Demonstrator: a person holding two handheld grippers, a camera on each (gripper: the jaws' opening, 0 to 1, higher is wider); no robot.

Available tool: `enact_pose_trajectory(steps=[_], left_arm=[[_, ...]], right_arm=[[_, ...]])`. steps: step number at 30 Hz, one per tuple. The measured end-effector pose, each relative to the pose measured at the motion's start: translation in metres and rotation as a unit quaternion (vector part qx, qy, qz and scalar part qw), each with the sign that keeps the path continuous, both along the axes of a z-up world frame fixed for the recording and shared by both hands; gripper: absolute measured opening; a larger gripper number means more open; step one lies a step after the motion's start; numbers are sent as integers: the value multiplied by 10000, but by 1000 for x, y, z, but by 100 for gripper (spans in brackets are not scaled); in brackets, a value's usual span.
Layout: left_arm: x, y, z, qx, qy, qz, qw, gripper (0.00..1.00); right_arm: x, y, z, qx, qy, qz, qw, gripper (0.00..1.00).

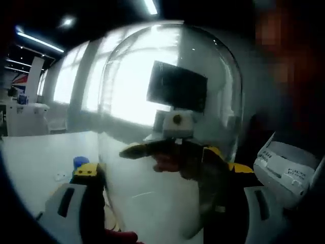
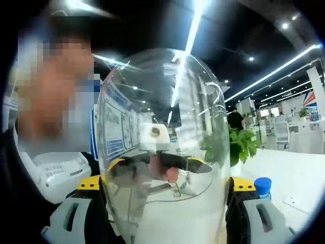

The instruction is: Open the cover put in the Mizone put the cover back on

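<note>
The clear dome cover (image 1: 170, 127) is being held between the two grippers, lifted off the white table (image 1: 35, 152). In the left gripper view the left gripper (image 1: 162, 203) is being pressed against the dome's flanks, its jaws spread wide around the glass; the right gripper is being seen through the dome at about the view's centre. In the right gripper view the right gripper (image 2: 167, 208) is being clamped likewise on the cover (image 2: 162, 142), jaws wide and touching its sides, with the left gripper being seen through the glass.

The cover's long axis is being kept roughly upright in both views: the rounded crown is pointing toward twelve o'clock and the open mouth toward six o'clock, where it is being hidden behind the jaws.

The Mizone bottle (image 2: 262, 187), judged by its blue cap, is being left standing on the table at about four o'clock in the right gripper view, well apart from the cover; the same blue cap (image 1: 80, 162) is showing at about eight o'clock in the left gripper view.

The risks being judged: smooth curved glass is being gripped only by side pressure, so slipping or rotating downward is possible if either gripper eases or the two drift apart. Tilting could be caused by uneven lifting, and the rim could be knocked against the bottle or table when being lowered.
</note>
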State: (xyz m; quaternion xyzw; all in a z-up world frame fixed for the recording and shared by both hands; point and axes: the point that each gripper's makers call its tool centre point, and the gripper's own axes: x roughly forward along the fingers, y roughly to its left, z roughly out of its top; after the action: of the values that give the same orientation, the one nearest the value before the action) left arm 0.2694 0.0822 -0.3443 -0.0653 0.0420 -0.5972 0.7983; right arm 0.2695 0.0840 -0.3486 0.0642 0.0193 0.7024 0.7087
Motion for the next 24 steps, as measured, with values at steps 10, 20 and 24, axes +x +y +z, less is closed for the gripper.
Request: enact_pose_trajectory(steps=[10, 20, 24], left_arm=[[14, 1, 41, 102, -380, 160, 9991, 83], [44, 7, 61, 192, -639, 201, 9976, 84], [62, 10, 66, 164, -692, 196, 9973, 84]], right_arm=[[14, 1, 47, 95, -392, 146, 9991, 90], [41, 8, 64, 93, -644, 175, 9977, 90], [59, 10, 70, 109, -683, 156, 9975, 90]])
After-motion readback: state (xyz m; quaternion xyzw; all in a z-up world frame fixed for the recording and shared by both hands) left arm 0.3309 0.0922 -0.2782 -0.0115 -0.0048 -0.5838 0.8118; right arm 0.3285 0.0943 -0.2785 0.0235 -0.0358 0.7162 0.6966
